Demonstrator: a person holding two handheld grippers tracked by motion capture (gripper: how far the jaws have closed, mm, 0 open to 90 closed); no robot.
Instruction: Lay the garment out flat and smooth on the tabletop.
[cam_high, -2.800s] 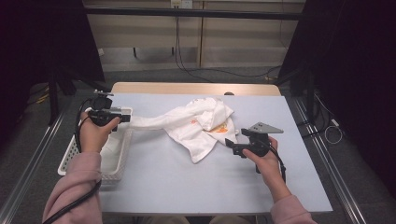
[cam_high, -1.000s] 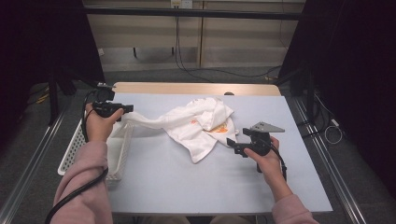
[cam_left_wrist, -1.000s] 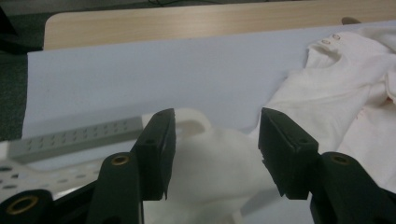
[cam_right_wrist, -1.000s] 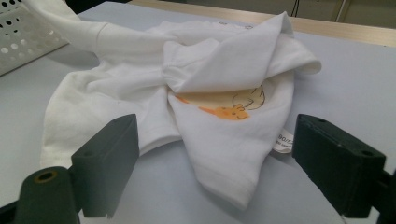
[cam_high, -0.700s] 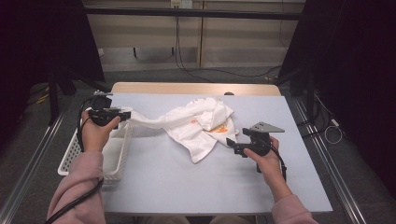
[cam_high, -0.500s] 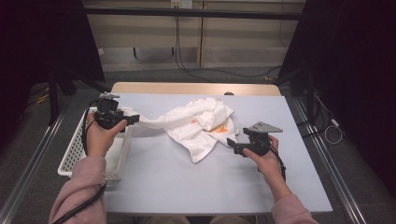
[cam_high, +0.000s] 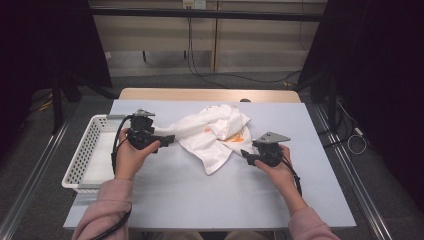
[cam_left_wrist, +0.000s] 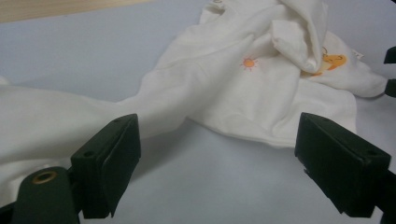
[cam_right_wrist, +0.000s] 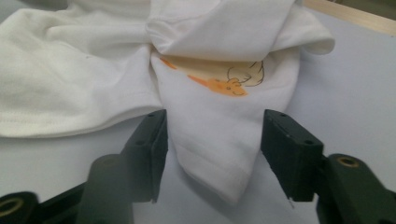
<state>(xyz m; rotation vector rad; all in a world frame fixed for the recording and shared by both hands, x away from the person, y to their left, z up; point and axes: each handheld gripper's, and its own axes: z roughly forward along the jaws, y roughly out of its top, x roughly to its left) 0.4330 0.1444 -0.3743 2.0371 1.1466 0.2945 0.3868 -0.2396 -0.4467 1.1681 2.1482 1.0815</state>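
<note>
White cotton, a crumpled shirt (cam_high: 215, 135) with an orange print, lies across the middle of the bench (cam_high: 200, 200), one stretched end reaching toward the basket (cam_high: 82, 155) at the left edge. The left gripper (cam_high: 167, 140) has just been opening; its jaws stand wide apart with no cloth between them. The right gripper (cam_right_wrist: 210, 140) has just been closing, its jaws straddling a hanging corner without yet pinching it. Risk: they may catch only the hem tip, which could slip out, or grab two layers and drag the bunch instead of spreading it.
</note>
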